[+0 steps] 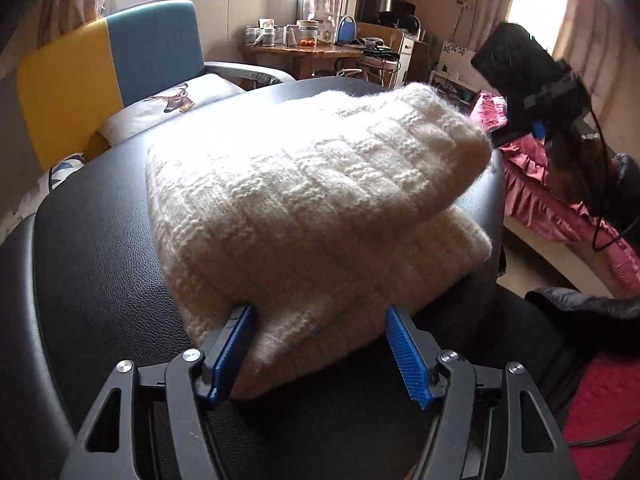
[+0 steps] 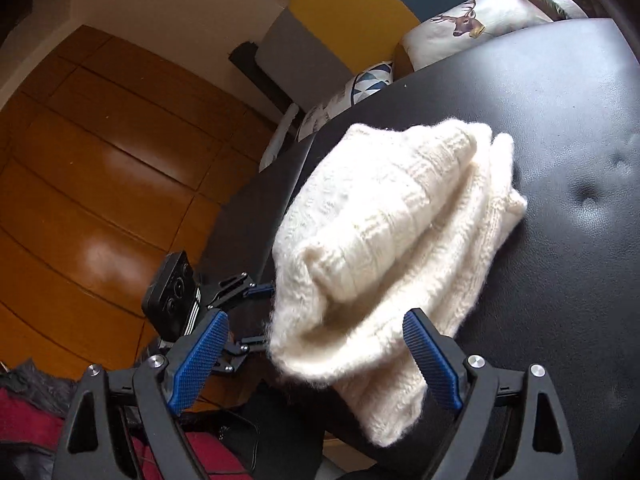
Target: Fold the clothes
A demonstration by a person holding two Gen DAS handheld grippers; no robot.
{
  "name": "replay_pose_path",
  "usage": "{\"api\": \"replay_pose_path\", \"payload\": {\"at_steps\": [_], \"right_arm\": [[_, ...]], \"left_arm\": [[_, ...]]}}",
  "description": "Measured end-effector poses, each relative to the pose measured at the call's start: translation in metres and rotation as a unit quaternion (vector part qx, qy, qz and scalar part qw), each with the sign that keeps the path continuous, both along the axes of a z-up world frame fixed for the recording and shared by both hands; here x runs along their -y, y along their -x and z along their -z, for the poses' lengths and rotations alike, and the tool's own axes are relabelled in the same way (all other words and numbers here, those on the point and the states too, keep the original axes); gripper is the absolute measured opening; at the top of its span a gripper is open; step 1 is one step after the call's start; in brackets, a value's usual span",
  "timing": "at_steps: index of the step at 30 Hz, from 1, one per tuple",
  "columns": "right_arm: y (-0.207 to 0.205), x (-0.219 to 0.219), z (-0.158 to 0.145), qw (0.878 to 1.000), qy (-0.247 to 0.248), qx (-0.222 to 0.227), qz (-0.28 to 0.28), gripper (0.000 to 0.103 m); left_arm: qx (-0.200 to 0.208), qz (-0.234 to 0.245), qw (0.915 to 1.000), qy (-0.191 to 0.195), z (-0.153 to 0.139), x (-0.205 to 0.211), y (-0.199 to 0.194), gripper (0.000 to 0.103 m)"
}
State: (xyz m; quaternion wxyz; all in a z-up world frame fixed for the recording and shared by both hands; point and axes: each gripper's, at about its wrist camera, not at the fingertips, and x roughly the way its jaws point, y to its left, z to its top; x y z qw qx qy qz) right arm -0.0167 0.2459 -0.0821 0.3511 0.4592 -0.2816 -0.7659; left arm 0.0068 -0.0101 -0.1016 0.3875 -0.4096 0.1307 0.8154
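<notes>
A cream knitted sweater (image 1: pixel 304 200) lies folded in a thick bundle on a black leather surface (image 1: pixel 100 264). My left gripper (image 1: pixel 320 344) is open, its blue fingers on either side of the bundle's near edge, not closed on it. In the right wrist view the same sweater (image 2: pixel 392 216) lies across the black surface (image 2: pixel 560 160), its near end overhanging the edge. My right gripper (image 2: pixel 316 356) is open around that near end, not gripping. The left gripper (image 2: pixel 248 300) shows at the sweater's left side.
A yellow and blue chair (image 1: pixel 108 68) with a deer-print cushion (image 1: pixel 172 100) stands behind the surface. A cluttered wooden desk (image 1: pixel 308 52) is at the back. Pink bedding (image 1: pixel 560 208) lies to the right. Red cloth (image 2: pixel 32 420) and a wood floor (image 2: pixel 100 184) lie below the edge.
</notes>
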Motion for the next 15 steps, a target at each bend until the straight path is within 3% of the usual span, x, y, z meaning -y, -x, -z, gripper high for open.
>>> {"api": "replay_pose_path", "payload": {"at_steps": [2, 8, 9, 11, 12, 15], "right_arm": [[0.001, 0.006, -0.005, 1.000, -0.001, -0.013, 0.005, 0.078], [-0.012, 0.054, 0.014, 0.996, -0.070, 0.004, -0.049, 0.073], [-0.015, 0.058, 0.022, 0.995, -0.078, 0.010, -0.052, 0.067], [-0.020, 0.068, 0.036, 0.994, -0.094, 0.023, -0.058, 0.035], [-0.023, 0.073, 0.043, 0.992, -0.102, 0.029, -0.061, 0.014], [-0.031, 0.085, 0.057, 0.990, -0.119, 0.039, -0.069, 0.011]], "left_arm": [[0.005, -0.005, 1.0000, -0.006, -0.001, 0.003, 0.003, 0.065], [-0.004, -0.016, 0.9996, -0.025, -0.006, 0.011, 0.005, 0.063], [-0.008, -0.015, 0.9995, -0.025, -0.006, 0.011, 0.006, 0.063], [-0.021, -0.010, 0.9994, -0.024, -0.005, 0.011, 0.002, 0.063], [-0.030, -0.007, 0.9993, -0.021, -0.005, 0.010, 0.000, 0.063], [-0.064, 0.000, 0.9979, 0.010, 0.000, 0.006, -0.005, 0.062]]}}
